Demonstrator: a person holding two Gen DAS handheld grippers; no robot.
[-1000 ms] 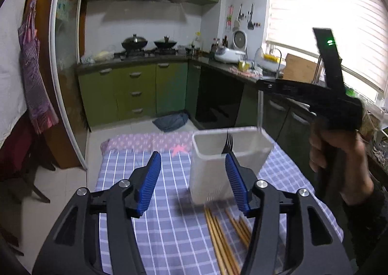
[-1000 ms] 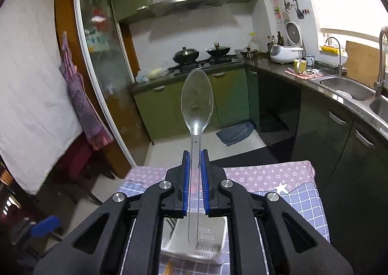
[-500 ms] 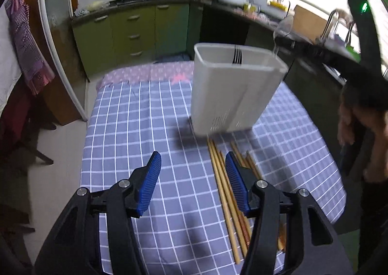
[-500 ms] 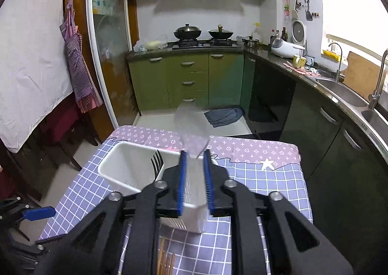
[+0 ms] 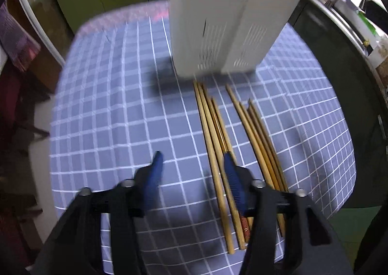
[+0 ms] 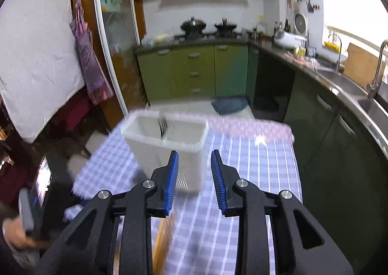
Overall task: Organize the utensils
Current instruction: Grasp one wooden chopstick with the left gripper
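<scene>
The left hand-held gripper points steeply down at the counter, which wears a blue checked cloth, and its jaws have just been closing to a moderate gap with only cloth between the pads; the right-hand pad lies over the nearest of the wooden chopsticks, so the aim seems to be a pinch on that left bundle. The chopsticks lie in two loose groups running away from this hand-held gripper toward the white utensil holder, which stands upright just beyond their far tips, a sensible spot for dropping them in. The right hand-held gripper holds nothing; its jaws have just been opening and stand narrowly apart, with the holder directly ahead. In that view the holder shows two compartments, and a dark fork stands at the divider, in which one I cannot tell. A clear spoon may be inside too, but blur hides it. The holder's tall wall stands between the chopsticks and its mouth, so anything picked up would probably need lifting well over the rim. A hand grips the other tool low to the left of the right hand-held gripper.
</scene>
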